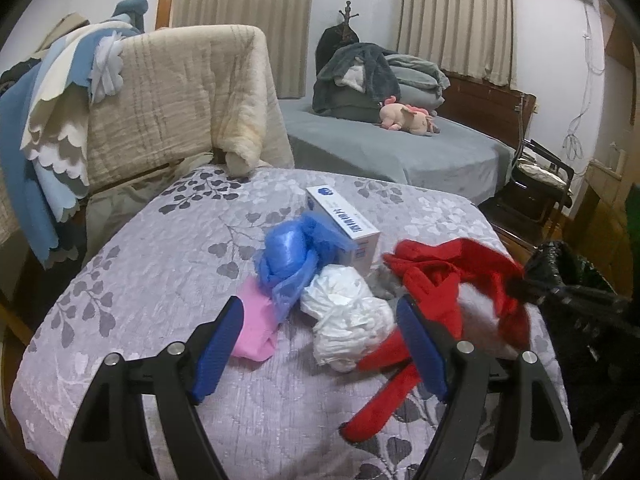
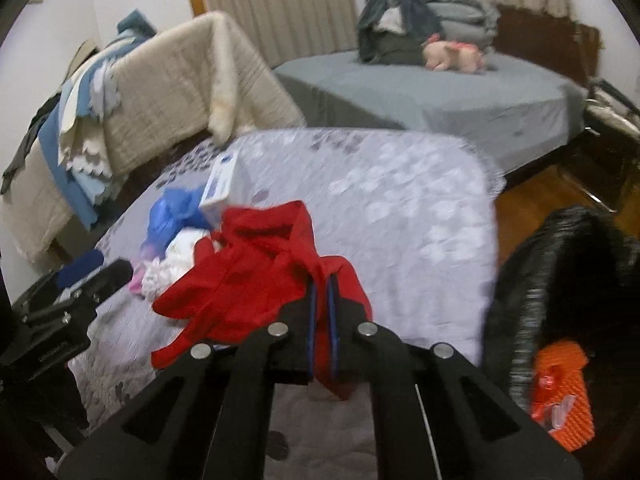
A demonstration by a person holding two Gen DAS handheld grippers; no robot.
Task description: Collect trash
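1. R gripper [image 2: 322, 280]: jaws together, clamped on a fold of the red plastic bag [image 2: 256, 264]. The thin film bunches between the blue pads; a tail of it hangs below the jaws.
2. L gripper [image 1: 320, 320]: jaws wide apart, nothing between the pads. It hangs over the quilted cover [image 1: 160, 264], aimed at the pile.
3. Where the trash is, L wrist view: red bag at 3 o'clock of the pile, partly lifted, blurred. White crumpled bag [image 1: 348, 320] at centre, just ahead of the L jaws. Blue bag [image 1: 288, 256] at 11 o'clock of the white one, touching it. Pink bag [image 1: 256, 328] at 9 o'clock, half under the blue. White carton [image 1: 344, 228] at 12 o'clock, behind the blue bag and touching it.
4. Black bin bag [image 2: 568, 280] sits at 3 o'clock off the cover's edge, R wrist view. Looks like the drop spot. An orange pack [image 2: 560, 392] lies by it at 5 o'clock.
5. Handling, my read: all bags are v. light, soft, slippery film. They crush flat, so pinch a thick gathered knot, not a single layer, or they slide out.
6. The red bag's grip is on a bunched part; seems OK. Loose ends may drag the white bag along.
7. Carton: stiff, light. Take it across the narrow sides w/ wide jaws.
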